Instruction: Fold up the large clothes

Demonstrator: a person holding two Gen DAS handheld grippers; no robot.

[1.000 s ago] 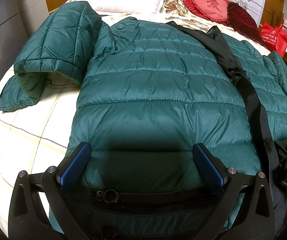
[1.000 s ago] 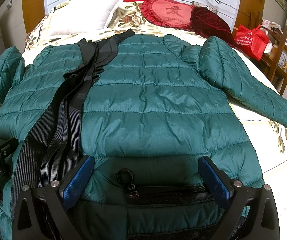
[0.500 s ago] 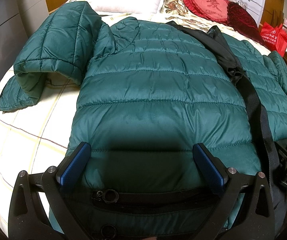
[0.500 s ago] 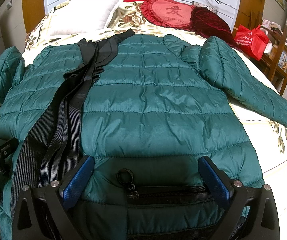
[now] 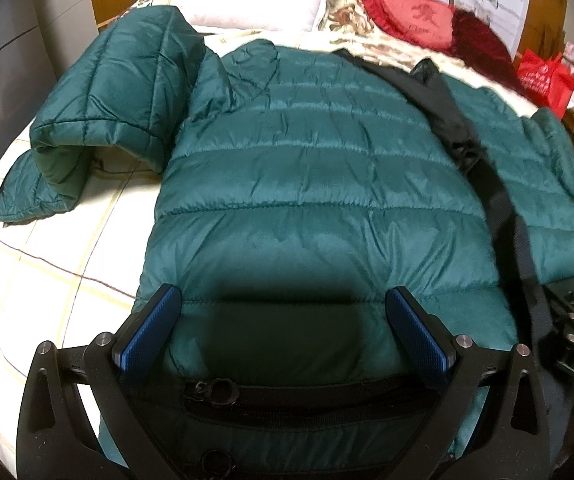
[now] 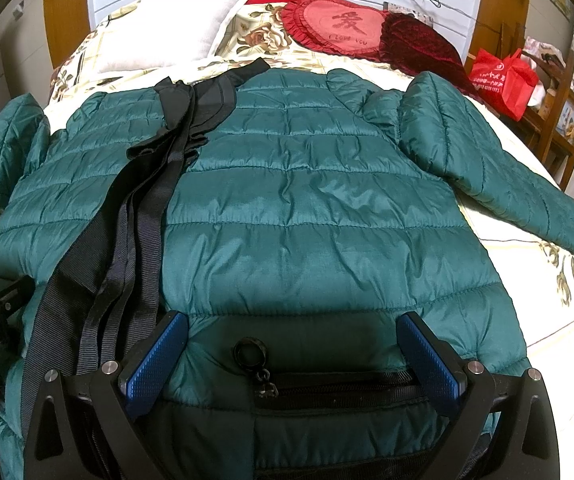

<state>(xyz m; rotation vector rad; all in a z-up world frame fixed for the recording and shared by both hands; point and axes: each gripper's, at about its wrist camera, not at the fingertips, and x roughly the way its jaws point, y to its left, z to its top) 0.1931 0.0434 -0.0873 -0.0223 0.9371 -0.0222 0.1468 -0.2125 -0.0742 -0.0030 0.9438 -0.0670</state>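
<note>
You have one green puffer jacket [image 6: 319,208] lying flat on the bed [image 5: 47,280], its front side up, the hem toward you and the collar toward the pillows. Your left gripper [image 5: 285,334] and your right gripper [image 6: 293,356] both hover just over the hem, each one with its jaws spread wide and holding nothing.

I judge that no fold is made yet, so the first step is to bring a sleeve over the body. The left sleeve [image 5: 99,120] is already bent over itself beside the body; the right sleeve [image 6: 499,184] lies straight out to the side. Take a sleeve near the cuff, pinch only a little of the shell so the slippery fabric does not escape, and lay it across the chest without dragging the body with it. The filling is puffy, so press the fold down a bit after, or it will probably spring open.

Take care of the black webbing straps [image 6: 127,240] that lie along the middle of the jacket: they can be caught inside the fold.

Count: one jacket, two sleeves, two grippers, two zipper pulls [image 5: 218,391] near the hem (one in each view), one white pillow [image 6: 175,32], one red heart cushion [image 6: 339,28], one dark red velvet cushion [image 6: 419,48], one red bag [image 6: 503,80]. How many straps there are I cannot tell exactly.
</note>
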